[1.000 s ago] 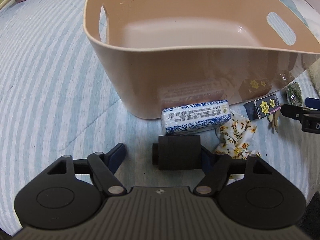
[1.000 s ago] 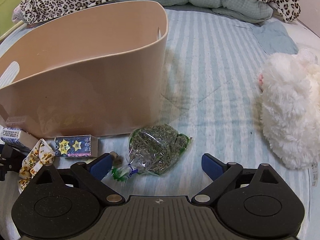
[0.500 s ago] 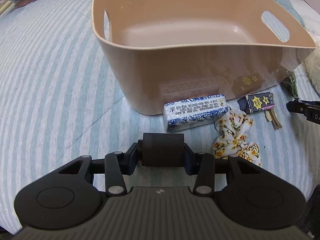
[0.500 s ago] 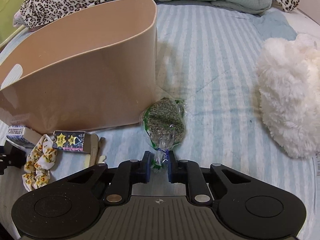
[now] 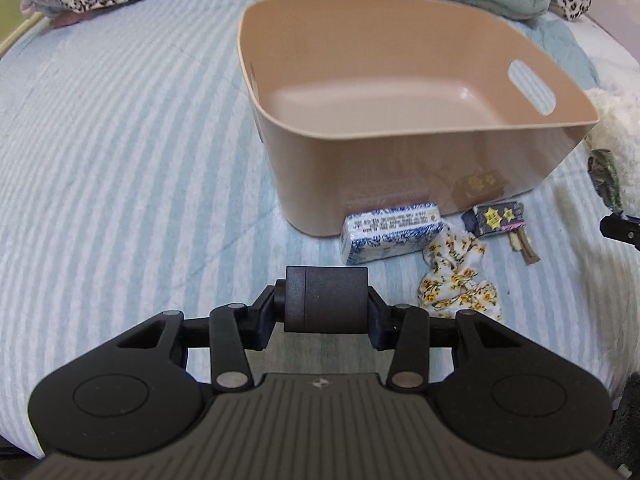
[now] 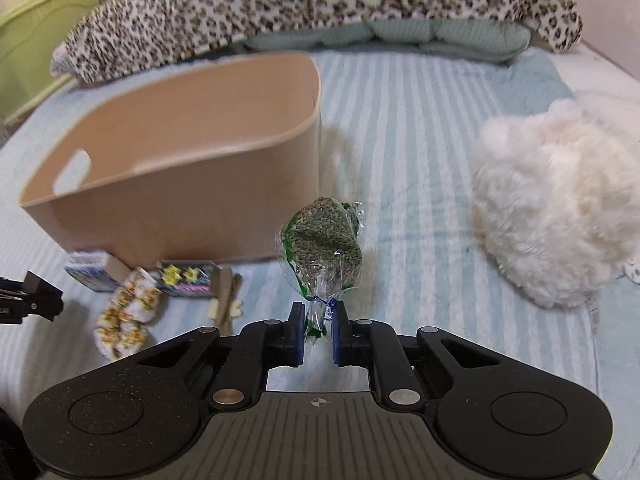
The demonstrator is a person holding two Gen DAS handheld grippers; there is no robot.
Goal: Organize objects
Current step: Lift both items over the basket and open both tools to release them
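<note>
My left gripper [image 5: 326, 304] is shut on a black cylinder [image 5: 326, 299] and holds it above the bed, in front of the empty tan basket [image 5: 420, 164]. My right gripper [image 6: 318, 330] is shut on the twisted neck of a clear bag of green herbs [image 6: 324, 248], lifted off the bed to the right of the basket [image 6: 180, 204]. On the bed by the basket's front wall lie a blue-and-white packet [image 5: 390, 232], a floral scrunchie [image 5: 456, 280], a dark box with yellow stars [image 5: 496, 218] and a small beige clip [image 5: 522, 242].
A white fluffy plush [image 6: 560, 208] lies to the right. A leopard-print blanket [image 6: 320, 4] and a green pillow [image 6: 432, 36] run along the far side of the striped bed cover [image 5: 120, 160]. A green cabinet [image 6: 36, 40] stands at the far left.
Both grippers closed, the left on the black cylinder and the right on the herb bag's neck. Both then rose and drew back from the basket with their objects.
</note>
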